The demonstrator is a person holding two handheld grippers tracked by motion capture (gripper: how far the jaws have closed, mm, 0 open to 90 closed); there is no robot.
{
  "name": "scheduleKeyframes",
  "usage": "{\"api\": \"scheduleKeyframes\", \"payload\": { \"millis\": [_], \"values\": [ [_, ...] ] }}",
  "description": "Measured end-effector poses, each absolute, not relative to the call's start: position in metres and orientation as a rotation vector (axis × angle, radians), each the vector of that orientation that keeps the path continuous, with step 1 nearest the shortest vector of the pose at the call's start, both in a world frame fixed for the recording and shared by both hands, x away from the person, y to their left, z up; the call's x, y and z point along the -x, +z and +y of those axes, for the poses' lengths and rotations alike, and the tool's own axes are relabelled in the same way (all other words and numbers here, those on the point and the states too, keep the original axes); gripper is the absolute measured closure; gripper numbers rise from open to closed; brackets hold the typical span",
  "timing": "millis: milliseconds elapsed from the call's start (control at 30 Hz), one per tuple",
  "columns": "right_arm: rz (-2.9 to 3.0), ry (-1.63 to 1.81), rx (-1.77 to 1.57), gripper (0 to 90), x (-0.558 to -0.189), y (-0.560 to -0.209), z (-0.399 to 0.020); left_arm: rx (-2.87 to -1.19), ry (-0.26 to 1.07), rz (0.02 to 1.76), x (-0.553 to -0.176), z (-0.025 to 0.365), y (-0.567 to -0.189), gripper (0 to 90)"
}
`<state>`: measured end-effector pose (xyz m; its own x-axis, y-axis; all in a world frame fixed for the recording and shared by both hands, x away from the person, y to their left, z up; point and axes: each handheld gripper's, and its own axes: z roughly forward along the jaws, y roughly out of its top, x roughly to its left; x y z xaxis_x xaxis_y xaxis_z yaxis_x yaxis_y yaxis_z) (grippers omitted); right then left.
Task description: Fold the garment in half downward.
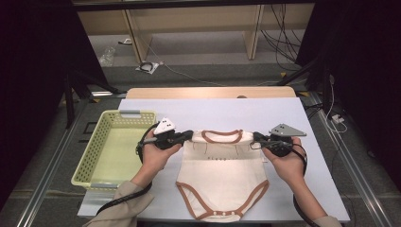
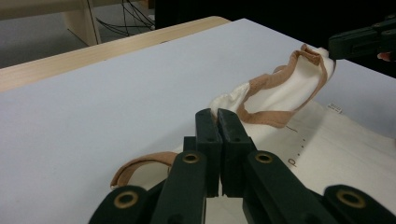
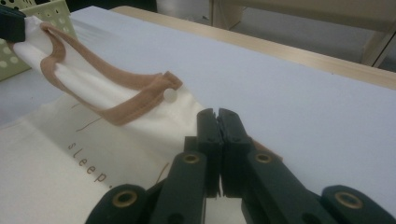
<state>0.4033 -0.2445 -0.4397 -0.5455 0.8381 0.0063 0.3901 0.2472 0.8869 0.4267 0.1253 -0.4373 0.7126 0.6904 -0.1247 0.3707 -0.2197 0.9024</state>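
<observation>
One white-topped table (image 1: 142,106) carries one pale yellow perforated plastic basket (image 1: 94,146) at its left edge and one cream cotton baby bodysuit with brown trim (image 1: 222,182), spread flat at the middle of the near edge. Two hands come in from the near edge, palms turned inward, level with the garment's shoulders. The left gripper (image 1: 187,137) is clamped on the left shoulder, the right gripper (image 1: 257,138) on the right shoulder.
</observation>
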Motion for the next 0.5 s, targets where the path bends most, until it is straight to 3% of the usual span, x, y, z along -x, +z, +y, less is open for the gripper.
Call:
{"api": "scheduleKeyframes", "payload": {
  "millis": [500],
  "values": [
    [2.065, 1.246, -1.106, 89.1, -0.3979, -0.4415, -0.2466, -1.857, 0.357, 0.815, -0.4175, 0.1237, -0.4384, 87.8]
  ]
}}
